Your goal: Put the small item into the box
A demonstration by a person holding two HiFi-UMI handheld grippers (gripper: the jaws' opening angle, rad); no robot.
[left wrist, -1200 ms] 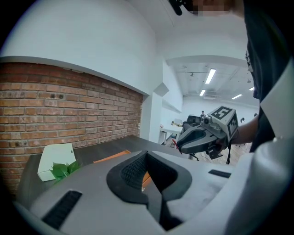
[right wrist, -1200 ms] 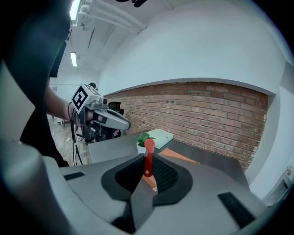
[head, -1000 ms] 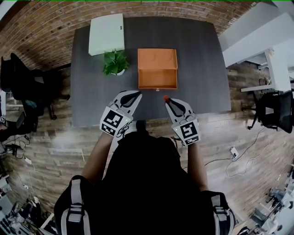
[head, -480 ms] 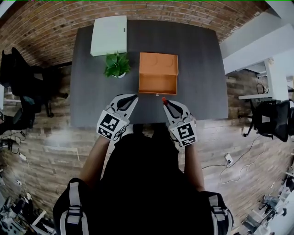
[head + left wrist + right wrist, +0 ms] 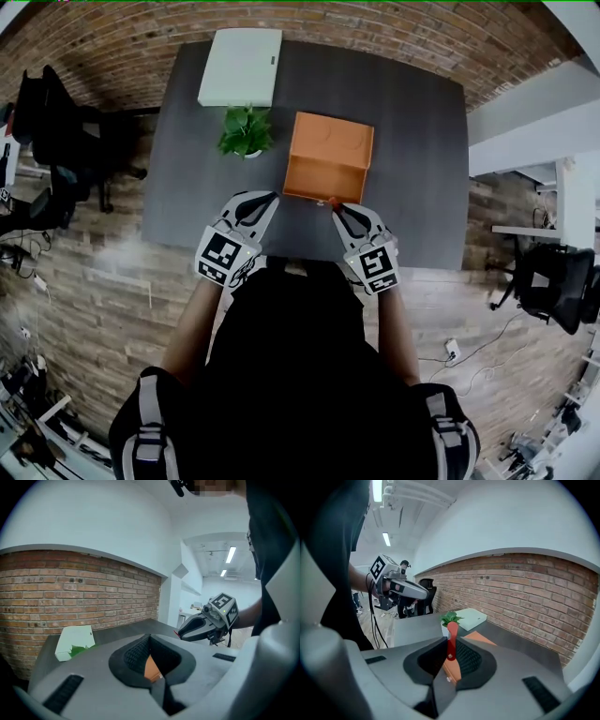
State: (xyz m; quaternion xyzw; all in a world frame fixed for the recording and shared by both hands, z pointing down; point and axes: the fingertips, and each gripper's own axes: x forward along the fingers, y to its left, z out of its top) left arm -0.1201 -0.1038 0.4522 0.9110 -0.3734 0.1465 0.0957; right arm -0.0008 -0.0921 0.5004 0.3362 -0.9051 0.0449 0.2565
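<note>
Right gripper view: right hand-held gripper (image 5: 449,645) pinches the small item (image 5: 452,630) upright between its jaws.

A small potted plant (image 5: 246,131) stands on the dark counter (image 5: 417,141), just beside a flat white case (image 5: 240,67) at its far-left corner.

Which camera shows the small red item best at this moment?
The right gripper view: the small red elongated item stands upright at the centre, pinched in the right gripper. The head view shows only a red speck just before the orange cardboard box. The left gripper view shows only a tiny red tip.
</note>
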